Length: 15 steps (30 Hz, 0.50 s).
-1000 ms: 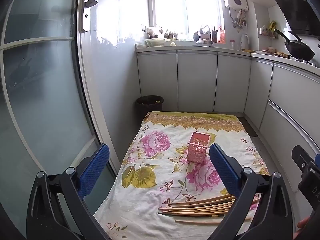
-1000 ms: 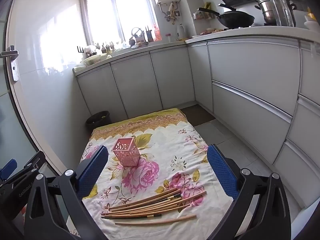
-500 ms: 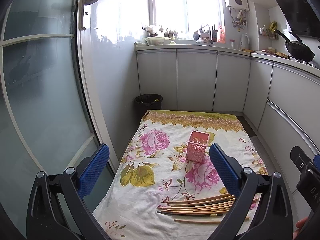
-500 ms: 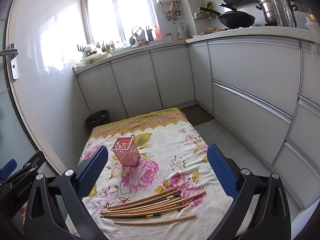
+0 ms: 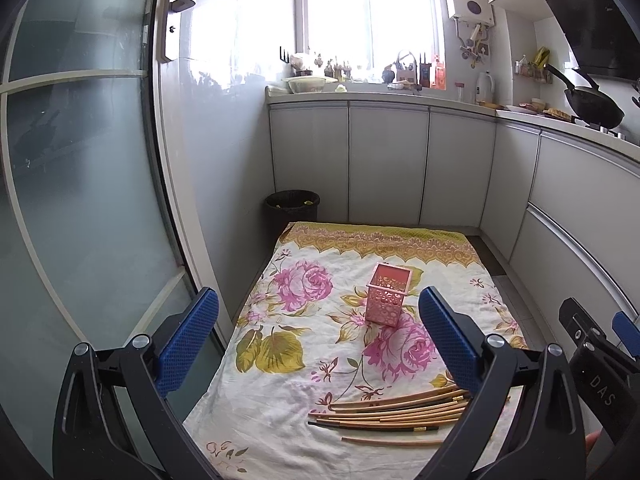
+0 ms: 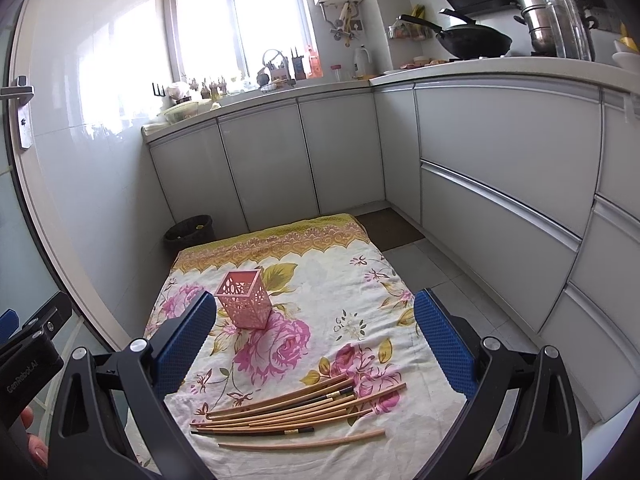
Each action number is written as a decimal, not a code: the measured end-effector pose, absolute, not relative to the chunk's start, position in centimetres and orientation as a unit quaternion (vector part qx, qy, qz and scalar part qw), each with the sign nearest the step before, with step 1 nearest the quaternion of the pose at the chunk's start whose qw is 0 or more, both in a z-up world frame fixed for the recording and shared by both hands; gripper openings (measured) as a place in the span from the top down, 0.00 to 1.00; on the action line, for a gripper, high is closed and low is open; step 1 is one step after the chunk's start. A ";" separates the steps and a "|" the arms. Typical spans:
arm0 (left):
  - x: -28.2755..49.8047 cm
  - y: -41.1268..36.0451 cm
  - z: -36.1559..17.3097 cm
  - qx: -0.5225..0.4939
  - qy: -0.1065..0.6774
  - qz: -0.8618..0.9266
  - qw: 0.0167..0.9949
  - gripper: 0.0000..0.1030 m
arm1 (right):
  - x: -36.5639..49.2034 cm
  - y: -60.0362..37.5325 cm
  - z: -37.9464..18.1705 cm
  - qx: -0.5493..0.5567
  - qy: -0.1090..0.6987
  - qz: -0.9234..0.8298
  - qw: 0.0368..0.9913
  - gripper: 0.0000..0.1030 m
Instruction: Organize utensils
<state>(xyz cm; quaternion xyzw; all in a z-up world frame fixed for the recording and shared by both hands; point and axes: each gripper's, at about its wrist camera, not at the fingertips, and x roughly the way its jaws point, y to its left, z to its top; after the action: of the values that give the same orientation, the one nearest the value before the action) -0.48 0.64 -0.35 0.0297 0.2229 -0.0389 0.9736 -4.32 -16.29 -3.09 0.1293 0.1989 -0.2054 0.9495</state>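
A pink perforated holder (image 5: 387, 295) stands upright and empty on a floral cloth (image 5: 280, 408) on the floor; it also shows in the right wrist view (image 6: 244, 299). Several wooden chopsticks (image 5: 392, 410) lie in a loose bundle near the cloth's front edge, also seen in the right wrist view (image 6: 296, 410). My left gripper (image 5: 318, 340) is open and empty, held above the cloth. My right gripper (image 6: 314, 342) is open and empty, above the chopsticks. Each gripper shows at the edge of the other's view.
A black bin (image 5: 292, 210) stands beyond the cloth's far left corner. Grey cabinets (image 6: 500, 184) line the back and right. A glass door (image 5: 80, 200) is on the left. A dark mat (image 6: 394, 229) lies by the cloth's far right corner.
Both views have shifted slightly; the holder and chopsticks sit a little lower in frame. Nothing on the cloth has moved. Both grippers stay open.
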 end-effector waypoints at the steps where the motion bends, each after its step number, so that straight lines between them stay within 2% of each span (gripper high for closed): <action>1: -0.5 0.6 -0.4 0.029 0.224 -0.040 0.973 0.07 | -4.3 -16.3 -3.1 0.129 0.199 -0.205 0.950 0.06; 15: -0.6 0.1 0.2 0.033 0.228 -0.045 0.972 0.07 | -4.5 -16.2 -2.9 0.128 0.198 -0.198 0.951 0.06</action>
<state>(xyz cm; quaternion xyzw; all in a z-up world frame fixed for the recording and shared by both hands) -0.56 0.09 0.23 0.0327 0.2280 -0.0446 0.9721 -4.54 -16.16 -2.94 0.1279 0.1975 -0.1983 0.9515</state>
